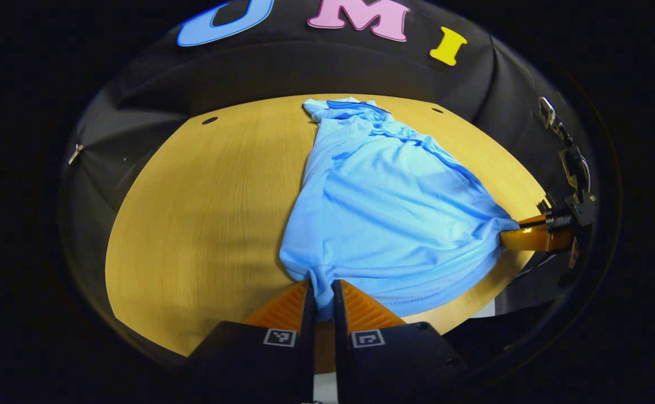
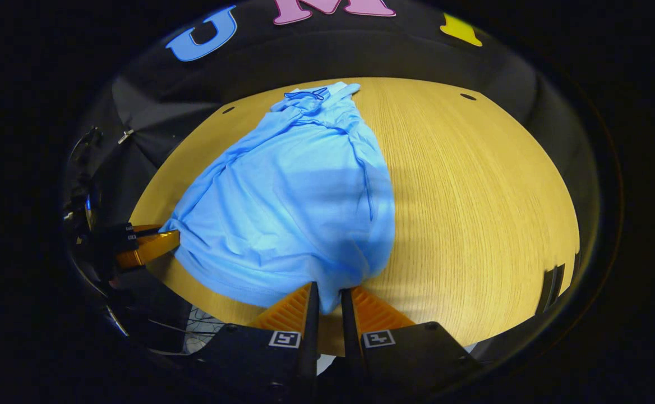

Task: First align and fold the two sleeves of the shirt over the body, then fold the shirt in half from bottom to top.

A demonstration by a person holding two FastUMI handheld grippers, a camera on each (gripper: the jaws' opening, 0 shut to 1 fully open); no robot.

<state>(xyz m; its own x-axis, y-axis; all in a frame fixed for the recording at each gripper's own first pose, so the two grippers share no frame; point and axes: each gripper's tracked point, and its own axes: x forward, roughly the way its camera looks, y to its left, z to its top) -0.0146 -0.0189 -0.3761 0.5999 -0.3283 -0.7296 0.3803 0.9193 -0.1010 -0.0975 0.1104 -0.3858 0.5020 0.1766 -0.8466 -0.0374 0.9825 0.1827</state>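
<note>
A light blue shirt (image 1: 383, 207) lies on the wooden table (image 1: 204, 213), its collar toward the far edge and both sleeves folded in over the body. My left gripper (image 1: 322, 300) is shut on the bottom left corner of the hem, which is lifted a little off the table. In the right gripper view the same shirt (image 2: 294, 207) stretches from its collar (image 2: 308, 95) down to my right gripper (image 2: 330, 300), shut on the bottom right hem corner. Each view shows the other gripper pinching the opposite corner: the right gripper (image 1: 515, 233) and the left gripper (image 2: 167, 241).
Bare tabletop (image 2: 473, 213) spreads wide on the side away from the shirt in each view. Small dark holes (image 1: 210, 120) mark the table's far corners. The booth's black cloth wall (image 1: 305, 67) rises just behind the table's far edge.
</note>
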